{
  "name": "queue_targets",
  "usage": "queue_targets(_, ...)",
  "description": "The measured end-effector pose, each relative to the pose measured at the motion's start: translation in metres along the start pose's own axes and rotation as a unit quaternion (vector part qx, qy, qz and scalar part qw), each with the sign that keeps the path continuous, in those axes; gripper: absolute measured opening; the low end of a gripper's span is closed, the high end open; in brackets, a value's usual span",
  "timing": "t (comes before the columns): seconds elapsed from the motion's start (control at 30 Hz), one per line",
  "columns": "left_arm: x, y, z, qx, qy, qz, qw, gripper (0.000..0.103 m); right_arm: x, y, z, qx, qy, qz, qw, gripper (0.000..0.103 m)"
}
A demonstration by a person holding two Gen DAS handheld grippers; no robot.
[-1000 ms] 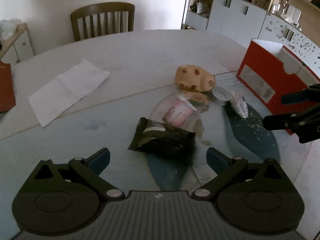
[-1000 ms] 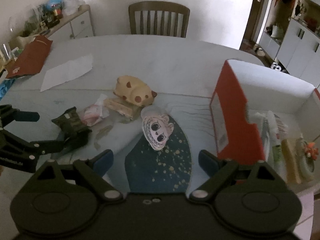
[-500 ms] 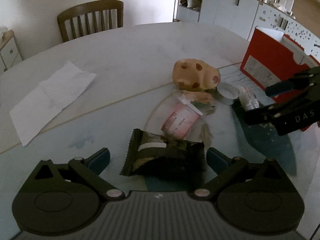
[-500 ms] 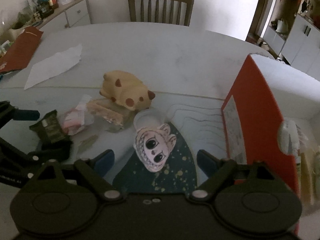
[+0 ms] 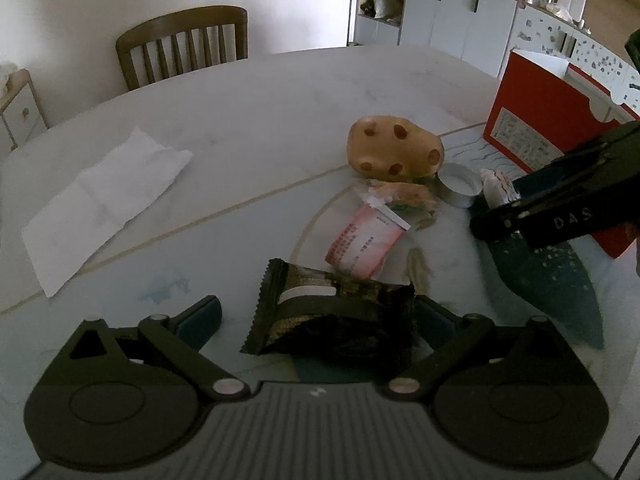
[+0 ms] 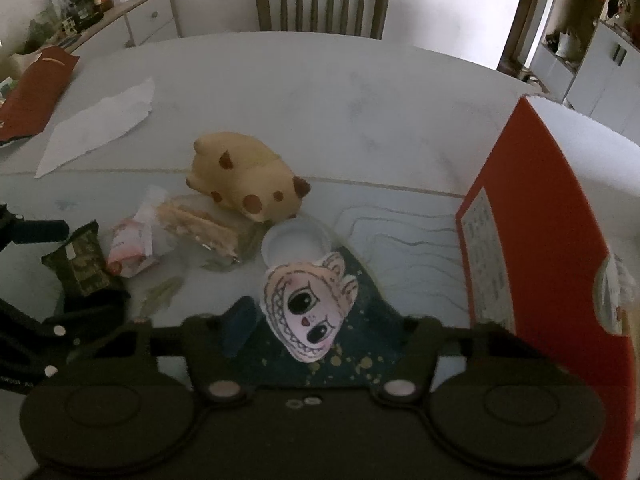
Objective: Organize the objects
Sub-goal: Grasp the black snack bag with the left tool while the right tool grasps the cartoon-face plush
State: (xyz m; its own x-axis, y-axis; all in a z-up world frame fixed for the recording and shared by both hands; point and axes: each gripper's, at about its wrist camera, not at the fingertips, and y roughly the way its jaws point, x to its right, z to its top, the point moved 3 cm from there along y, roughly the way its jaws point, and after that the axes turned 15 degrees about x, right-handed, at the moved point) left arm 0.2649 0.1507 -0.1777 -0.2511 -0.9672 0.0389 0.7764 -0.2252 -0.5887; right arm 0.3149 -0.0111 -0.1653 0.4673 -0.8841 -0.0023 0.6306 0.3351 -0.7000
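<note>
Behind the face cutout point(image 6: 310, 312): lid point(image 6: 296, 242), plush point(image 6: 244, 178) (touching).

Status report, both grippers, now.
Left gripper open around dark snack packet. Right gripper closing around cartoon-face toy, grip unconfirmed. White lid touching toy.

Your left gripper point(image 5: 316, 316) points steeply down, jaws spread wide. Your right gripper point(image 6: 324, 320), also angled down, has just been closing its jaws.
</note>
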Motion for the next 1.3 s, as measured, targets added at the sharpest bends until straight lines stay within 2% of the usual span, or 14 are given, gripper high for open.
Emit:
queue_targets(0.07,0.001,-0.002,0.001,0.000,0.002,0.000,1.0000,0.089,-0.001,-0.001,0.000,0.000,-0.001,0.000,1.000,0.044)
queue_targets(0.1,0.002,-0.003,0.002,0.001,0.002,0.001,1.0000,0.079,-0.002,-0.001,0.000,0.000,-0.003,-0.001,1.000,0.044)
queue_targets(0.27,0.004,-0.008,0.005,-0.003,-0.004,0.001,1.0000,0.062,-0.004,-0.007,-0.001,0.004,-0.011,-0.008,1.000,0.039)
queue_targets(0.73,0.024,-0.057,0.003,-0.005,-0.056,-0.015,0.9983,0.059,-0.005,-0.075,-0.013,0.022,0.015,0.014,1.000,0.038)
queue_targets(1.07,0.069,-0.103,0.026,0.012,-0.064,-0.058,0.9962,0.059,-0.003,-0.138,-0.020,0.044,0.040,0.034,0.998,0.038)
queue_targets(1.3,0.103,-0.119,0.042,0.025,-0.065,-0.073,0.9949,0.059,0.014,-0.173,-0.020,0.065,0.045,0.032,0.996,0.038)
